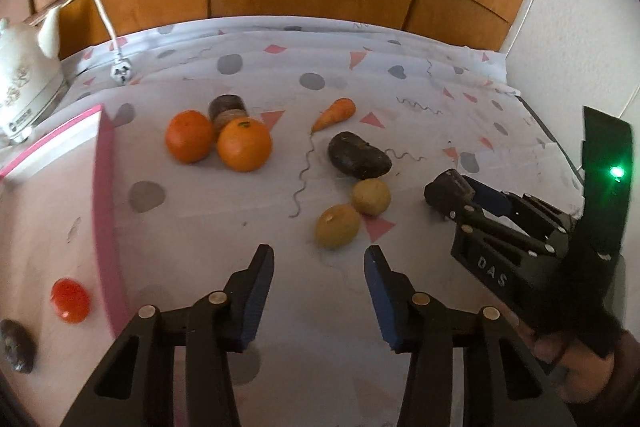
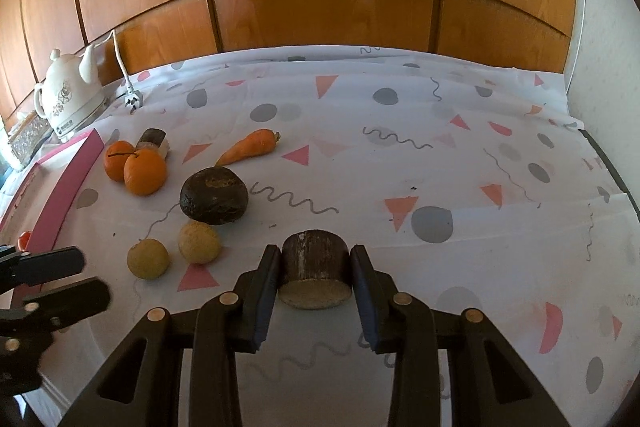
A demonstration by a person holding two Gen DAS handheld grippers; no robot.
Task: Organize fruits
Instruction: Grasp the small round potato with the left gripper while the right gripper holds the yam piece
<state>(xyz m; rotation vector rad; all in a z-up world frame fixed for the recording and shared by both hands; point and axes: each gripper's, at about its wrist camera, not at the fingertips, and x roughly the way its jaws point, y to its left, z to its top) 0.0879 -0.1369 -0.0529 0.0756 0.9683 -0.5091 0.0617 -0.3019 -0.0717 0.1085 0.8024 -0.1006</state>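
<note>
Between the right gripper's (image 2: 314,277) blue pads sits a short, dark cut root chunk (image 2: 314,273), a stubby cylinder with its pale cut face toward the camera and its axis running roughly along the fingers; both pads appear to touch its sides, so the jaws seem clenched on it. It lies toward the near edge of the patterned tablecloth (image 2: 460,155), right of the other produce. The left gripper (image 1: 318,267) hangs with jaws released and nothing between them, pointing at the two yellowish round fruits (image 1: 352,215) just ahead. Left of it, the pink-rimmed tray (image 1: 105,195) already holds a red tomato (image 1: 70,299) and a dark piece. Two oranges (image 1: 218,142) touch near the tray's far corner. By my judgement the chunk must travel leftward across the cloth to that tray; the left gripper stands nearer it.
</note>
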